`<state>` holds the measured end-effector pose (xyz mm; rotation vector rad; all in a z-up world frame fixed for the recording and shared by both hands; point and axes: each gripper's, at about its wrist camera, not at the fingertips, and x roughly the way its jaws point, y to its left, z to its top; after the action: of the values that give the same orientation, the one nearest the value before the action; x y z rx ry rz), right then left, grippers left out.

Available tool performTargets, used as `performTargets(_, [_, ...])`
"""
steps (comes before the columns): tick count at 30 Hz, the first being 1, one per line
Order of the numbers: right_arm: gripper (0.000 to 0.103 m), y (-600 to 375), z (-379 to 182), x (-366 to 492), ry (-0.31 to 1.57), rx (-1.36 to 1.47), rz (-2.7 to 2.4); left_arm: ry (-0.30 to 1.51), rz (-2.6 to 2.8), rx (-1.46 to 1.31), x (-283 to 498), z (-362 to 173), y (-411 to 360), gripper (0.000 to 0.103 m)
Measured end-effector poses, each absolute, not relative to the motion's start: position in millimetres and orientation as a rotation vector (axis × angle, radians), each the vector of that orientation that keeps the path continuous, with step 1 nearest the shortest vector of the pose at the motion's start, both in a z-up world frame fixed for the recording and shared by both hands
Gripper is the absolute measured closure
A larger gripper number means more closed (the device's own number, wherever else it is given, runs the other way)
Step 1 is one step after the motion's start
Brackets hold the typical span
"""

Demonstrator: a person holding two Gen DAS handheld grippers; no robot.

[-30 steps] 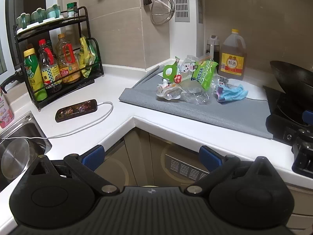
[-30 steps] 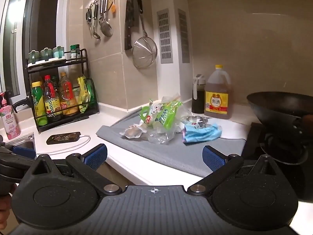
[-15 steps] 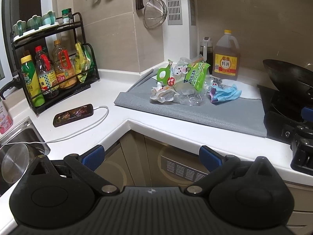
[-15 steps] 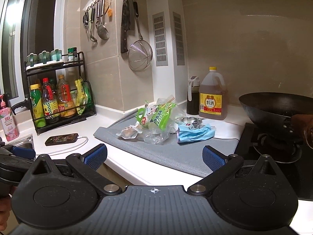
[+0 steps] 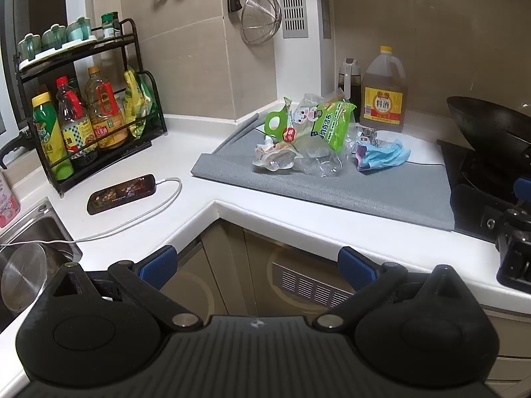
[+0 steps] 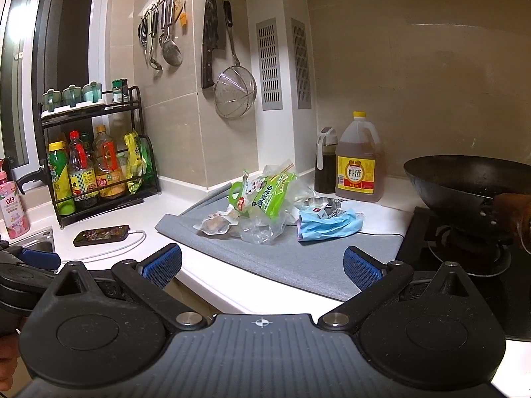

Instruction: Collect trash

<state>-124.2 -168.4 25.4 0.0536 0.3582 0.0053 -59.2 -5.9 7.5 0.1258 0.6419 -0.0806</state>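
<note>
L gripper (image 5: 255,263): jaws wide, nothing between the blue pads, held out in front of the counter corner, above the cabinet doors. R gripper (image 6: 262,267): jaws wide too, empty, hanging over the front counter edge.

Trash pile (image 5: 312,142) sits on the grey mat (image 5: 332,189), well ahead of both sets of jaws, no contact. From L cam it's ahead and slightly R of jaw centreline; from R cam roughly dead ahead, a bit L. Pile contents:
- green cleaning-cloth pack (image 5: 328,122), propped up at the back
- clear crumpled plastic bag (image 6: 262,229), front of pile, nearest the jaws
- small food wrapper (image 5: 275,159), L side of pile, touching the clear bag
- blue wrapper (image 6: 327,225), R side of pile, with a small box lying on it (too small to read)

Other stuff:
- phone (image 5: 121,194) w/ white cable, on the white counter (image 5: 186,225) ahead-L of L jaws, well apart from the pile
- condiment rack (image 5: 86,106) far L, against the wall
- cooking wine jug (image 6: 360,162) + dark bottle behind the pile, at the wall
- wok (image 6: 471,179) on stove, ahead-R of R jaws
- sink (image 5: 30,232) at L edge of L cam, steel pot in it

R cam also catches L gripper's blue pad at far L edge.
</note>
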Motion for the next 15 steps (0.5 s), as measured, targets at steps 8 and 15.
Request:
performTargets(8, [0.0, -172.9, 25.1, -121.4, 0.36, 0.06, 0.005, 0.64, -0.086, 0.122, -57.6, 7.8, -6.0, 0.0])
performTargets(15, [0.0, -173.4, 25.2, -122.4, 0.356, 0.064, 0.003, 0.655, -0.091, 0.125, -56.9, 10.6, -6.7, 0.0])
